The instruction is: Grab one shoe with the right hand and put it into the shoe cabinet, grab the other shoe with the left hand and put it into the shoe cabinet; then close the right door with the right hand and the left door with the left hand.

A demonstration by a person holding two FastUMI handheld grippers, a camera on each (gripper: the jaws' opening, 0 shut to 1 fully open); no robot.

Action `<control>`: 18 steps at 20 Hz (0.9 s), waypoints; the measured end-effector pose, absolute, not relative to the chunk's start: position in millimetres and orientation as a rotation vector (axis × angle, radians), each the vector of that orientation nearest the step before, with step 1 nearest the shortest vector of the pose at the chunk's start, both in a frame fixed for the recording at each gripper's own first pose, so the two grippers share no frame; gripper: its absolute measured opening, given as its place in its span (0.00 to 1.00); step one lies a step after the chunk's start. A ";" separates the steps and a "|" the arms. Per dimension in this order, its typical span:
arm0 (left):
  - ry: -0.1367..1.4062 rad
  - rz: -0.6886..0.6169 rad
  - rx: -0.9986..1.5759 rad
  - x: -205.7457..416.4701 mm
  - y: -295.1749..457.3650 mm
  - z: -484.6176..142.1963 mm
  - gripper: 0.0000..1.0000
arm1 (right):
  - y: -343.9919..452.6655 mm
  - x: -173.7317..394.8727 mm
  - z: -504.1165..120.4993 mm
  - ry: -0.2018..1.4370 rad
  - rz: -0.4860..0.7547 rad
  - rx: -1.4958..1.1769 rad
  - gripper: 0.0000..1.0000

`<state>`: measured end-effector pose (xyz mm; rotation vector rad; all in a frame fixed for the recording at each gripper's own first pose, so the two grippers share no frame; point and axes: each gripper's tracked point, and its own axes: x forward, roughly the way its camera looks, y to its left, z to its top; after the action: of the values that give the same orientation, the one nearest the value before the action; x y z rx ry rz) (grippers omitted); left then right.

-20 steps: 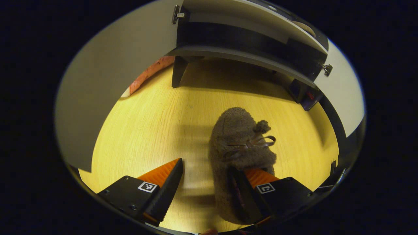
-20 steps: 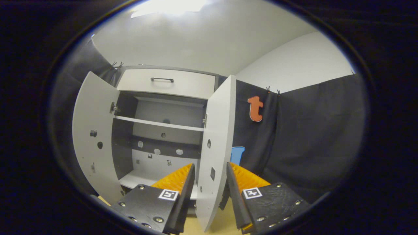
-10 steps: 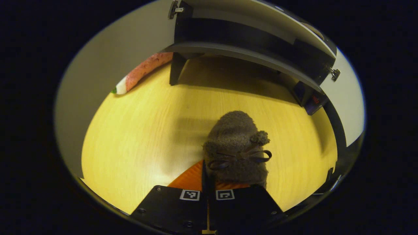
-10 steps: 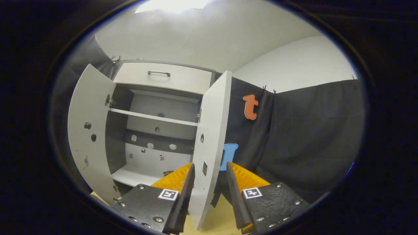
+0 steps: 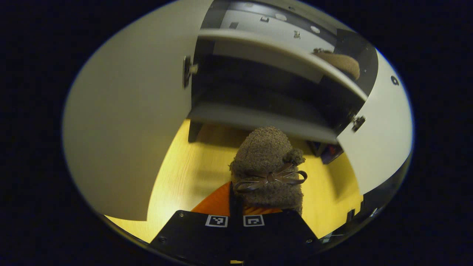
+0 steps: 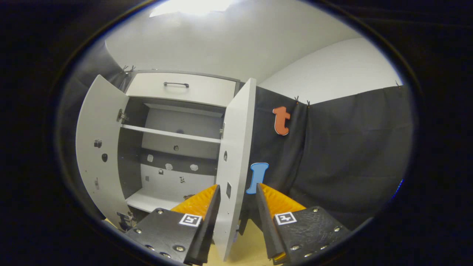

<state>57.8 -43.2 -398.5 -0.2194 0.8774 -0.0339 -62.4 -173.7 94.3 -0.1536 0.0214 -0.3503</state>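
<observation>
In the left gripper view, your left gripper [image 5: 236, 201] has its two fingers pressed together on the heel end of the fuzzy brown slipper with a thin brown ribbon bow [image 5: 266, 168]; both fingers pinch its edge, and the slipper juts forward from them with its toe pointing toward the grey-and-white shoe cabinet [image 5: 258, 118]. Below the slipper lies the yellow wood-grain floor [image 5: 177, 173]. The slipper's toe sits just in front of the cabinet's lowest grey shelf edge, below the level of the pale shelf above it. The cabinet's open left door [image 5: 129, 111] stands wide to the left of the slipper, and the open right door [image 5: 380, 136] stands to its right. Farther in, on the pale shelf at the cabinet's right side, rests the second fuzzy brown slipper [image 5: 340, 62], close to the right wall of the cabinet.

In the right gripper view, your right gripper [image 6: 236, 207] has its fingers spread apart and holds nothing; the front edge of the cabinet's white right door [image 6: 234, 155] stands in line with the gap between them, farther off; whether it touches either finger cannot be told. Beyond it the cabinet's interior [image 6: 173, 155] shows open shelves, with the left door [image 6: 98, 147] swung outward and a white drawer with a dark bar handle [image 6: 181, 88] on top.
</observation>
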 end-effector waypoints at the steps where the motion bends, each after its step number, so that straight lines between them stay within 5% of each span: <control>1: 0.838 -0.040 -0.224 68.9 -47.6 -376.7 0.01 | -174.7 -63.4 94.9 0.018 -0.349 -0.153 0.57; 9: 0.580 -0.072 -0.274 158.4 -64.5 -245.2 0.01 | -192.1 -76.5 100.2 -0.014 -0.356 -0.119 0.55; 18: 0.423 -0.059 -0.237 289.4 -72.0 -176.7 0.01 | -228.6 -97.5 98.5 -0.027 -0.429 -0.102 0.55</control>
<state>289.4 -72.0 -176.7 -0.2366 0.4232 -0.0586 -97.5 -228.6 98.5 -0.1015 -0.0270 -0.4292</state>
